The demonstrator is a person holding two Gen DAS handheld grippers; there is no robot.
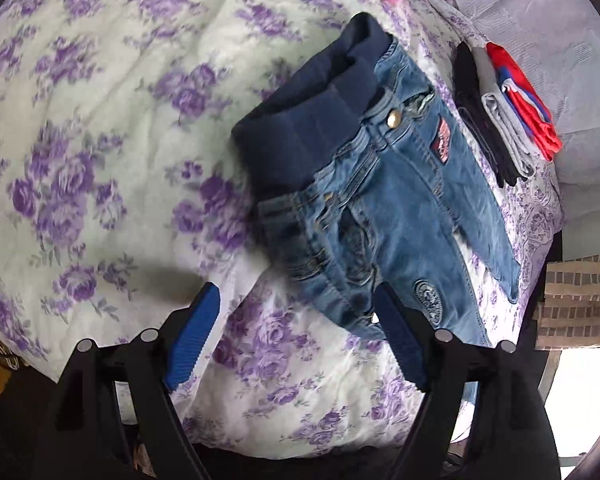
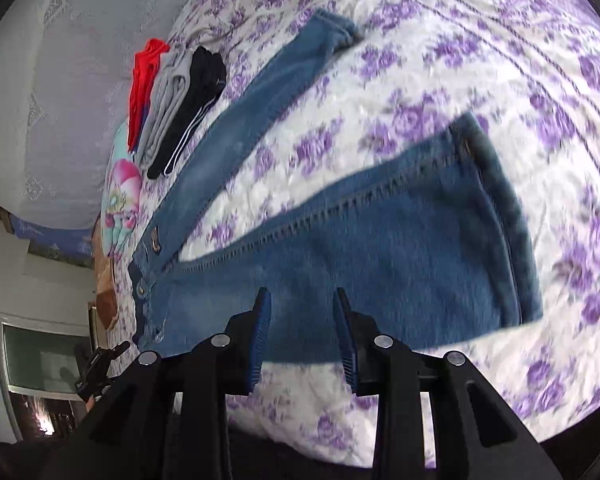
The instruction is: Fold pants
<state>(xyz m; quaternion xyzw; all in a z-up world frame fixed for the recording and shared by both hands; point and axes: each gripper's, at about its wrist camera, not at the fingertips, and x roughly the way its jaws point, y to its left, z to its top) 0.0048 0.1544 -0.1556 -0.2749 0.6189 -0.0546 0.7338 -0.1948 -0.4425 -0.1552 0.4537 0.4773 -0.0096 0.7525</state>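
Jaws apart and empty, left gripper (image 1: 296, 312) and right gripper (image 2: 302, 316) hover over small blue denim pants (image 1: 380, 184) spread flat on the purple-flowered bedspread (image 1: 100, 120), legs splayed toward 12 o'clock in the right wrist view, seemingly ready for folding.

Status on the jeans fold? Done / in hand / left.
Done: the jeans lie spread on the floral quilt, legs apart; three folded garments lie beside them. In hand: nothing, left gripper and right gripper are both open. Left: every fold, starting leg over leg.
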